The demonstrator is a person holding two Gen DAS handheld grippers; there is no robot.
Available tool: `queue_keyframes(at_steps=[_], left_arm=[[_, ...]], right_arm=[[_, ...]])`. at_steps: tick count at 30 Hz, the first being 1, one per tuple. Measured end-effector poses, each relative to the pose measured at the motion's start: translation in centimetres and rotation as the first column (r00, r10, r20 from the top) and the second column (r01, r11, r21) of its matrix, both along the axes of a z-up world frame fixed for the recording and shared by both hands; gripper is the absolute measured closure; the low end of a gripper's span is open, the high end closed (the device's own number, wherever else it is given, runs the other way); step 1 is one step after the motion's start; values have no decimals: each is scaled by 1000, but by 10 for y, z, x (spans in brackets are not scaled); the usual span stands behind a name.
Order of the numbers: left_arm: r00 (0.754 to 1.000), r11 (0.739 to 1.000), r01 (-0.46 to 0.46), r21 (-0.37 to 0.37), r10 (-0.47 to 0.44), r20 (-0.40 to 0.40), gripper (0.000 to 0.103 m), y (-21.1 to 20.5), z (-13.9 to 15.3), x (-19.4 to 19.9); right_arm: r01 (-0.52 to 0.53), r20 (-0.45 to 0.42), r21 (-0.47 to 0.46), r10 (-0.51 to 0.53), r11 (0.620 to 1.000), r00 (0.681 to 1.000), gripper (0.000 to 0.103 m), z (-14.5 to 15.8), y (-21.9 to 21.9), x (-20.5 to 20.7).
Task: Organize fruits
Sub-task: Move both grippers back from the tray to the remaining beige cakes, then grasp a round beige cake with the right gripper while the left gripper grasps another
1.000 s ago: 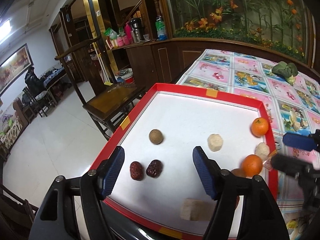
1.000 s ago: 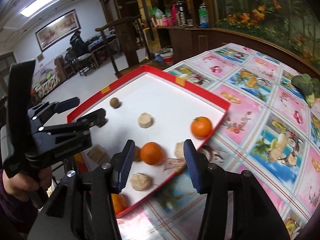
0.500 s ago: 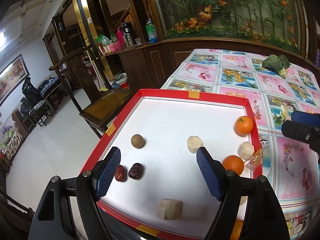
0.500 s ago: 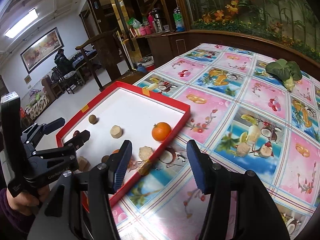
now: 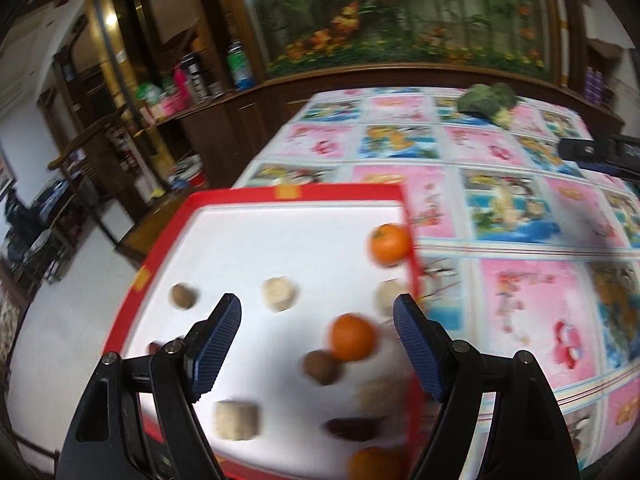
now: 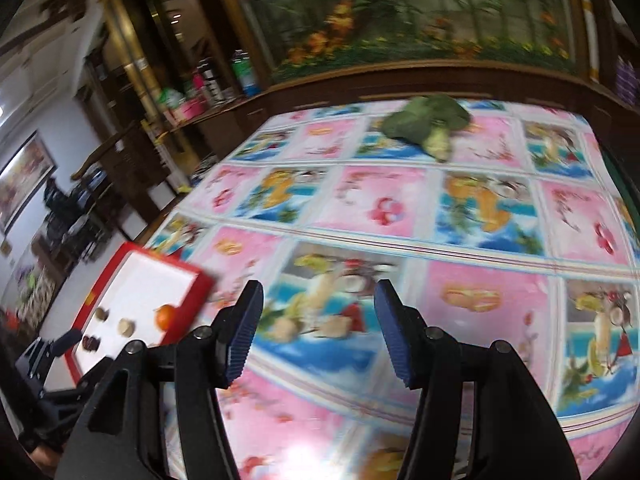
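A red-rimmed white tray (image 5: 292,193) lies at the table's left end and holds scattered fruit. An orange (image 5: 389,243) sits by its right rim, a second orange (image 5: 352,337) lies nearer, and a third orange (image 5: 374,463) shows at the bottom edge. Brown round fruits (image 5: 321,367), pale chunks (image 5: 279,293) and a dark date (image 5: 352,428) lie among them. My left gripper (image 5: 316,346) hangs open above the tray's near part, holding nothing. My right gripper (image 6: 316,330) is open over bare tablecloth, with the tray (image 6: 188,300) far to its left.
A fruit-print tablecloth (image 6: 400,208) covers the table. A green leafy vegetable (image 6: 428,120) lies at the far end. Wooden cabinets with bottles (image 5: 240,64) and a planted wall stand behind. The other gripper's tip (image 5: 592,152) shows at the right edge of the left wrist view.
Both views have swung right and are blurred. My right gripper has moved away from the tray, out over the tablecloth. My left gripper has shifted right, toward the oranges.
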State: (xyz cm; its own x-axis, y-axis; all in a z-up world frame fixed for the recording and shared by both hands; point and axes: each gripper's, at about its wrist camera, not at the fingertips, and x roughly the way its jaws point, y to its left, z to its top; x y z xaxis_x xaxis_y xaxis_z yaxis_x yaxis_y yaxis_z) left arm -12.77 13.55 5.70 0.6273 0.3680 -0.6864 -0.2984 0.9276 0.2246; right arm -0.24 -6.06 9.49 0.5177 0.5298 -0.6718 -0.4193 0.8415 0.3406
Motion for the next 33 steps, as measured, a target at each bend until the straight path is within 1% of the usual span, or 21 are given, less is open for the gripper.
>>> queue_keyframes(at_steps=[2, 4, 9, 13, 17, 19, 22, 26, 28, 30, 32, 33], left_arm=[[999, 999, 40, 0, -40, -3, 25, -12, 1, 7], [997, 997, 73, -6, -73, -8, 25, -23, 0, 15], [993, 993, 118, -12, -118, -17, 25, -40, -2, 32], [992, 992, 124, -13, -124, -38, 25, -44, -8, 42], [992, 993, 119, -23, -120, -48, 25, -43, -13, 42], [992, 993, 115, -28, -116, -53, 25, -43, -16, 42], [992, 993, 113, -36, -115, -57, 25, -43, -18, 41], [991, 992, 121, -35, -122, -60, 25, -48, -20, 43], [990, 992, 124, -38, -126, -63, 25, -49, -20, 45], [989, 991, 127, -39, -130, -66, 25, -51, -21, 47], [988, 990, 137, -44, -139, -68, 25, -55, -20, 50], [987, 989, 141, -47, -144, -69, 25, -57, -20, 53]], right_arm=[[31, -60, 34, -29, 999, 998, 44, -10, -14, 13], [33, -103, 46, -28, 998, 994, 44, -17, -16, 19], [27, -130, 19, -24, 999, 991, 44, -30, -5, 25], [-20, -138, -33, 16, 999, 990, 44, -39, 11, 21], [-61, -109, -114, 48, 992, 993, 44, -46, 29, 15], [-70, -103, -163, 53, 984, 993, 44, -51, 37, 12], [-65, -103, -210, 44, 975, 994, 45, -58, 42, 12], [-59, -71, -264, 42, 963, 997, 52, -62, 48, 8], [-49, -46, -299, 37, 953, 998, 59, -63, 50, 7], [-41, -21, -336, 36, 941, 999, 70, -63, 52, 5], [-35, -21, -337, 29, 941, 999, 76, -63, 50, 7], [-35, -28, -324, 27, 945, 999, 76, -62, 48, 8]])
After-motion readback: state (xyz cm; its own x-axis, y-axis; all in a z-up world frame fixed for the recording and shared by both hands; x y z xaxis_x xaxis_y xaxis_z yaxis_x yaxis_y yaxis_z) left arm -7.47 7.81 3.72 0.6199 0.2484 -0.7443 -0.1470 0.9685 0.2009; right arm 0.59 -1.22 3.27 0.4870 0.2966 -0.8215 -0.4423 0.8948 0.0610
